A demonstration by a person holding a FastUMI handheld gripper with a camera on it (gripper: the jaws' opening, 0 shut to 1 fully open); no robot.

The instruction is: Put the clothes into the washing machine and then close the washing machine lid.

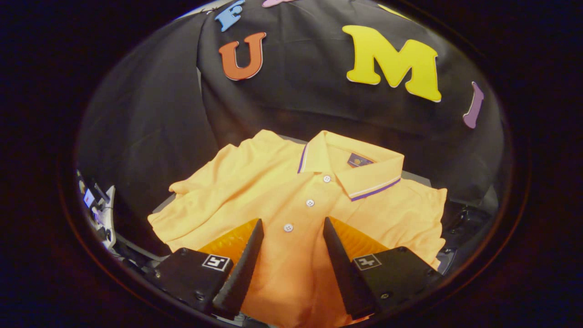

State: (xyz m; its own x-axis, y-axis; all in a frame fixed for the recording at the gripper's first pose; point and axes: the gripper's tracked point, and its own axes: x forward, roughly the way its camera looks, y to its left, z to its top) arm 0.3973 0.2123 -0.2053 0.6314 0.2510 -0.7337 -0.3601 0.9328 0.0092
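A yellow-orange polo shirt (273, 191) lies spread out, front up, with a striped collar and three white buttons down its placket. My gripper (294, 223) hovers over the shirt's chest, open, its two fingers standing apart on either side of the placket. The lowest button lies between the fingertips. Nothing is gripped; I cannot tell whether the fingers touch the cloth.
The shirt rests on a grey surface (416, 175) whose edge shows beyond the collar. Some grey and white equipment (98, 205) stands off to the left of the shirt. Dark gear (464, 218) sits to the right of the sleeve.
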